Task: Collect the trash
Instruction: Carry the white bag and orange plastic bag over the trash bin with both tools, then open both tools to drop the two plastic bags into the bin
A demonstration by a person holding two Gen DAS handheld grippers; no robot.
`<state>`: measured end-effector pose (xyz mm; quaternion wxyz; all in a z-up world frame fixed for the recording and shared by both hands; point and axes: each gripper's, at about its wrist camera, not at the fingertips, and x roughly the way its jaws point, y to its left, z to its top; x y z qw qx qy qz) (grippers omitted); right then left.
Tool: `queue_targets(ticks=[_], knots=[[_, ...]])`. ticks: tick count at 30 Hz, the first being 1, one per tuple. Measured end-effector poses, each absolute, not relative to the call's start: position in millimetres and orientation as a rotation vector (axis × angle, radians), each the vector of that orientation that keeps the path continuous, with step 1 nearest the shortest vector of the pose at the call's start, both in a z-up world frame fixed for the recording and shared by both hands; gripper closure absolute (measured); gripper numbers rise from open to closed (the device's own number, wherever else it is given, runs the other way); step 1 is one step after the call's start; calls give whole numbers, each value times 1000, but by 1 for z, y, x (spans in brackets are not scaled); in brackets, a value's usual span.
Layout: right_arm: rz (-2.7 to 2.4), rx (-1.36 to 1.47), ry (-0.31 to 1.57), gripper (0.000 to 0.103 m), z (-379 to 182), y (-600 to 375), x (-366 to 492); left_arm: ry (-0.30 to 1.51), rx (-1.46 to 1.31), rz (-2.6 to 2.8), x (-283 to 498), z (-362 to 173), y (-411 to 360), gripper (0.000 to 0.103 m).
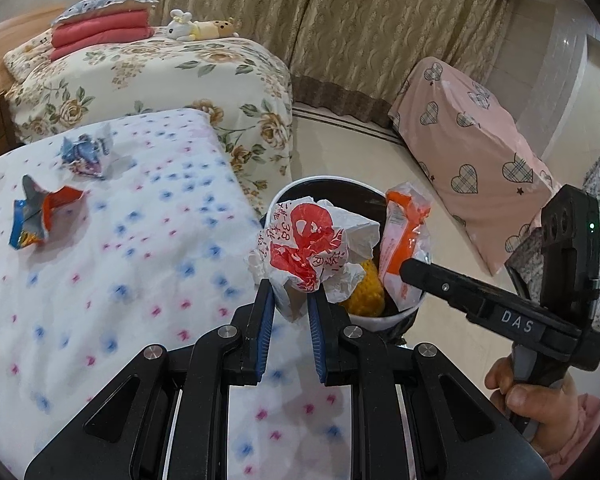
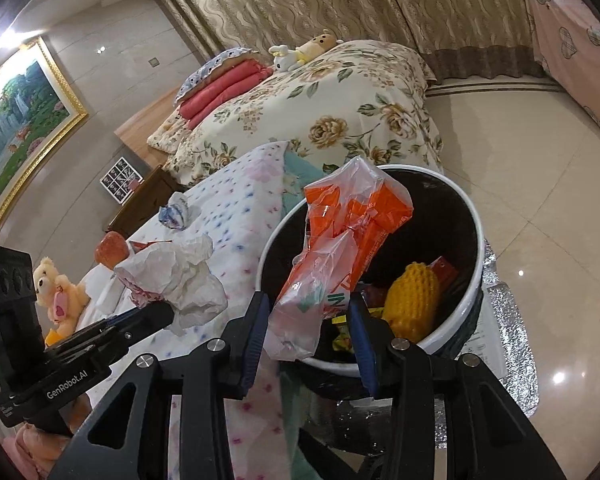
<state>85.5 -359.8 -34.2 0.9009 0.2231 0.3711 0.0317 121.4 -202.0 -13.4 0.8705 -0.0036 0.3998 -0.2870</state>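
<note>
My left gripper is shut on a crumpled white paper wrapper with red print, held at the near rim of the round trash bin. It also shows in the right wrist view. My right gripper is shut on an orange and clear plastic bag, held over the bin's rim; the bag also shows in the left wrist view. Inside the bin lies a yellow foam net. A blue crumpled wrapper and an orange-blue snack packet lie on the dotted bedspread.
A floral bed with red folded blankets and plush toys stands behind. A pink heart-print covered object is at the right. A teddy bear lies at the left. Tiled floor and a silver mat surround the bin.
</note>
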Motion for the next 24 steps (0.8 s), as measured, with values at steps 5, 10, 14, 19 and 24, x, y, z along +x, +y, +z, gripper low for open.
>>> queue_targets(ticks=[5,10,14,19,24], knots=[[50,456,779,61,-37,-368,89,842,5,-608,129,-15,-215,87],[43,450,784,60,-39,-374,92,855,17,-609,134,-19,-225,87],[38,441,792,59,-41,-378,95,854,30,-617,135,-20,-233,87],[33,438,799,59,-43,-384,99,863,36,-617,139,-22,-238,87],[34,432,810,59,-44,-385,104,866,54,-617,140,-24,-247,87]])
